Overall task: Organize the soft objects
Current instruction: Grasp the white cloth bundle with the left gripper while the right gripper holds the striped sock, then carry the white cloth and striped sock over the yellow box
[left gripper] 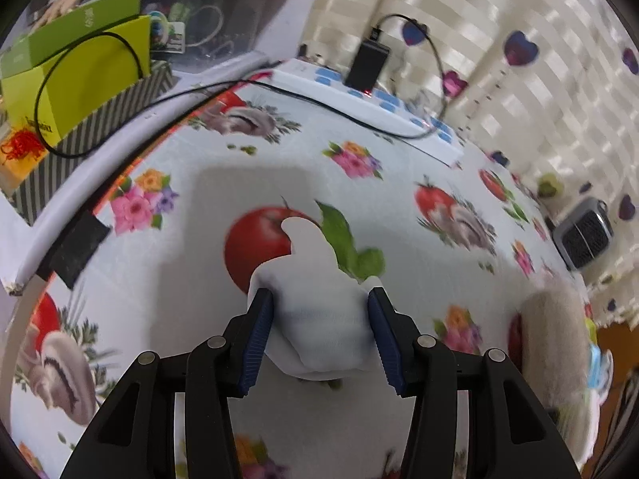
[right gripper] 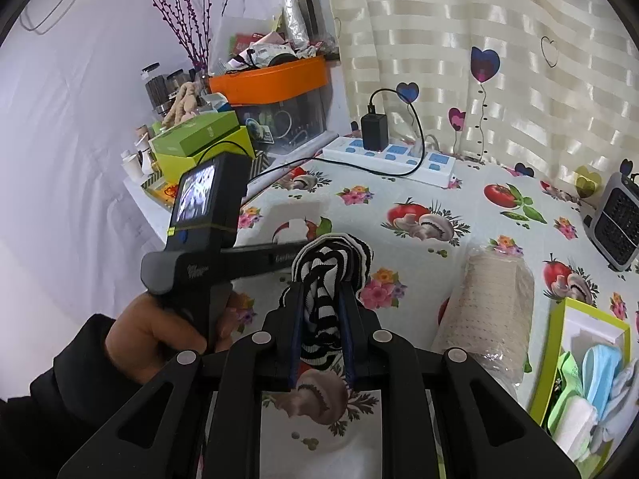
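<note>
Left gripper (left gripper: pixel 319 299) pinches a white sock (left gripper: pixel 315 319) between its 2 half-spread fingers; right gripper (right gripper: pixel 321 291), nearly closed, clamps a striped sock (right gripper: pixel 325 275).

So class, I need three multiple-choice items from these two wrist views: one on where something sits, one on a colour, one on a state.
1. Where is the lime-rimmed box holding folded soft items?
A. at the table's right edge, beside the beige roll
B. on the power strip
C. under the orange tray

2. What pattern is the cloth in the right gripper?
A. plain red
B. black and white stripes
C. blue dots

3. The left gripper is:
A. open and empty
B. lying on the table
C. shut on a white sock

Answers:
1 A: the box sits right of the beige roll.
2 B: the striped cloth fills the right gripper.
3 C: the left gripper has both fingers pressing the white sock.
</note>
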`<action>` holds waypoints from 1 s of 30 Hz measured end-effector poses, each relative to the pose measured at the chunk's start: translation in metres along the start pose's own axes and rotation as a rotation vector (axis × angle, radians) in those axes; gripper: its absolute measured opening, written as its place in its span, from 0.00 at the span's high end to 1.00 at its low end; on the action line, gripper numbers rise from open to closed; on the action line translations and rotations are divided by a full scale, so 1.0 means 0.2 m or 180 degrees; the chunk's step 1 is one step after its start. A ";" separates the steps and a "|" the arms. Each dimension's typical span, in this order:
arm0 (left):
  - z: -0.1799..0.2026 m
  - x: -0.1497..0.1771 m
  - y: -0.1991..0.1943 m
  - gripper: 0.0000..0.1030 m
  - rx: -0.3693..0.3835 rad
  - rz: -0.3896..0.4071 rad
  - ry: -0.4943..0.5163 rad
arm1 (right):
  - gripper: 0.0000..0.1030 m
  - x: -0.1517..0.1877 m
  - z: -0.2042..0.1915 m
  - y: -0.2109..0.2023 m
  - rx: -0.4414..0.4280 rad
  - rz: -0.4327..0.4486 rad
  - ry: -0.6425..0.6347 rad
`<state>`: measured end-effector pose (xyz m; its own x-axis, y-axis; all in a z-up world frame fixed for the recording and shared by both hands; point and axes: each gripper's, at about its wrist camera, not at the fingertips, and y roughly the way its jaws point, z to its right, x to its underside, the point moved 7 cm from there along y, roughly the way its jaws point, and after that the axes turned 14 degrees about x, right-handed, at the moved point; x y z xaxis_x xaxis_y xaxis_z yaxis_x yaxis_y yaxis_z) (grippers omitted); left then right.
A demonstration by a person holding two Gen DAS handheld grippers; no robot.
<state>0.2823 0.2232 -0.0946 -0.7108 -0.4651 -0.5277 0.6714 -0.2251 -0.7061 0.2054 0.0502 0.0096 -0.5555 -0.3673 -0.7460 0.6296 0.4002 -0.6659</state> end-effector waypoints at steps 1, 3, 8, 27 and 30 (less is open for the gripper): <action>0.01 0.02 -0.01 0.53 0.0057 -0.0023 0.0020 | 0.83 0.00 0.00 -0.01 0.0005 0.0007 0.0003; 0.04 0.04 -0.01 0.58 0.0097 -0.0035 0.0115 | 0.83 0.01 0.01 -0.02 0.0007 0.0019 0.0025; 0.08 0.10 -0.05 0.70 0.0177 -0.0050 0.0200 | 0.83 0.03 0.03 -0.06 0.0003 0.0031 0.0041; 0.38 0.34 -0.54 0.75 0.0222 0.0405 0.0635 | 0.83 0.18 0.14 -0.29 -0.0011 0.0170 0.0177; 0.44 0.37 -0.61 0.75 0.0233 0.0463 0.0708 | 0.83 0.21 0.15 -0.35 -0.0007 0.0207 0.0187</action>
<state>0.1667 0.1398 -0.0064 -0.6289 -0.2994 -0.7175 0.7775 -0.2347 -0.5835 0.1550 -0.0181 0.0248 -0.5445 -0.2905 -0.7869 0.6643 0.4235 -0.6160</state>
